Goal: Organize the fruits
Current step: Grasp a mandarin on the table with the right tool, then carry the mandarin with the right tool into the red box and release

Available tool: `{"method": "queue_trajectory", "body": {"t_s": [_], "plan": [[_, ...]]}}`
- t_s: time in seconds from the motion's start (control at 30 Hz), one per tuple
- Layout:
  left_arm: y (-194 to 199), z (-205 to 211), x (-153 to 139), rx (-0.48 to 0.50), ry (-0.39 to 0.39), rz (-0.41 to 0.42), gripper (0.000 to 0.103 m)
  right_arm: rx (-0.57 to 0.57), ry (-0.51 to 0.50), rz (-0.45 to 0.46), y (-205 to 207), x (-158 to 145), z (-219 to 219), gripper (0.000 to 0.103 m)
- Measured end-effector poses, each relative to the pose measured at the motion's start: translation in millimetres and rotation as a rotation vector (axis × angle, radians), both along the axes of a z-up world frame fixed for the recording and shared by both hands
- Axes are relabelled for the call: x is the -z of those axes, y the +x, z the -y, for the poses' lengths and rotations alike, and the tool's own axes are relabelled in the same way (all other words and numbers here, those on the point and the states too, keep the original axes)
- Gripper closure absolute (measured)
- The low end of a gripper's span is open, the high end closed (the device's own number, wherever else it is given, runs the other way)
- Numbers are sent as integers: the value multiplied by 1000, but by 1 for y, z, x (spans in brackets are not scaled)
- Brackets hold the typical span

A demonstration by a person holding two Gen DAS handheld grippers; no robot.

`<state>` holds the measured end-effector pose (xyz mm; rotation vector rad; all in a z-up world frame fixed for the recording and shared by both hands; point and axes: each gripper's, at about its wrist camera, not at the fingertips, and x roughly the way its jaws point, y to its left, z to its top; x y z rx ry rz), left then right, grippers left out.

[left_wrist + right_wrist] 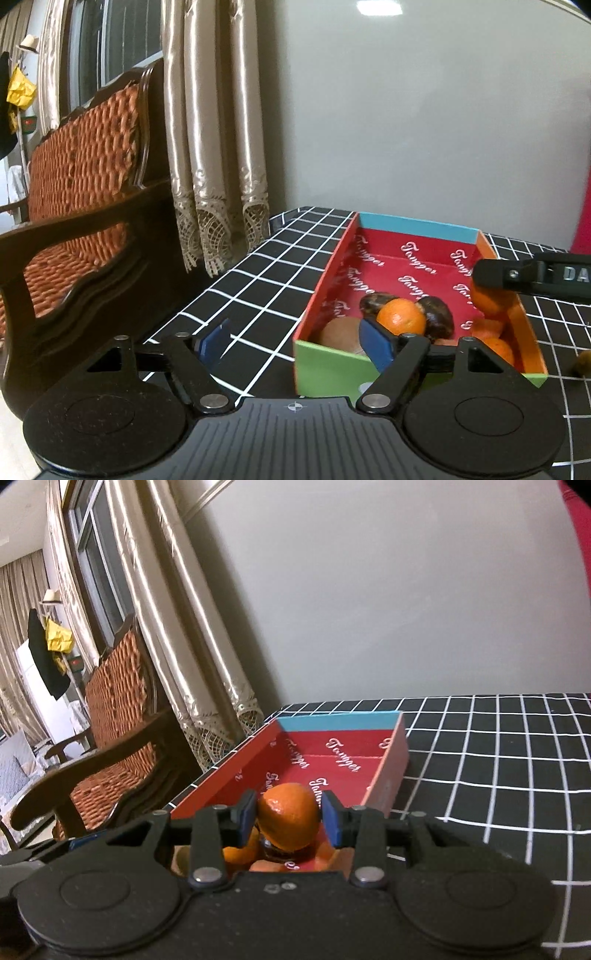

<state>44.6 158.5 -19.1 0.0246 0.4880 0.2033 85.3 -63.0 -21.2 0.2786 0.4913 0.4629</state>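
Right gripper (288,818) pinched an orange (289,821) above the box (388,775); a slip could scatter fruit. Left gripper (295,341) hung open.

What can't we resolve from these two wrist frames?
- Left wrist: brown object on the tablecloth, cut by the right edge, blurred.
- Left wrist: kiwi-like fruit partly behind the left hand-held gripper finger.
- Right wrist: fruits under the held orange, hidden by the right hand-held gripper.

Box (417,225) far half bare, open from above. Near half crowded with fruit (402,316); walls hem the sides. Tablecloth (258,280) left of box free, chair (85,173) beyond.
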Motion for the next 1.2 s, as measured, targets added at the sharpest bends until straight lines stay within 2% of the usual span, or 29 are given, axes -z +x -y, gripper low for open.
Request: {"method": "queue_trajectory", "body": {"t_s": [0.3,0.37,0.5,0.57,0.6,0.87,1.2], "plan": [[-1,-11,1,-5,1,14,21,12,-17,-29,15,14,-16,65],[-1,-13,1,-7,-5,13,20,21,-25,-19,15,14,-17,61],[-1,-12,1,-9,-8,10,20,22,30,-27,15,14,-10,55],[-1,-11,1,-9,-6,10,20,34,34,-17,13,13,-8,43],[-1,-10,1,-9,-5,10,20,37,40,-10,12,12,-7,42],[-1,-5,-1,2,2,10,20,60,116,7,3,6,9,37],[-6,29,-7,69,22,45,20,127,124,31,-17,-4,42,30]]}}
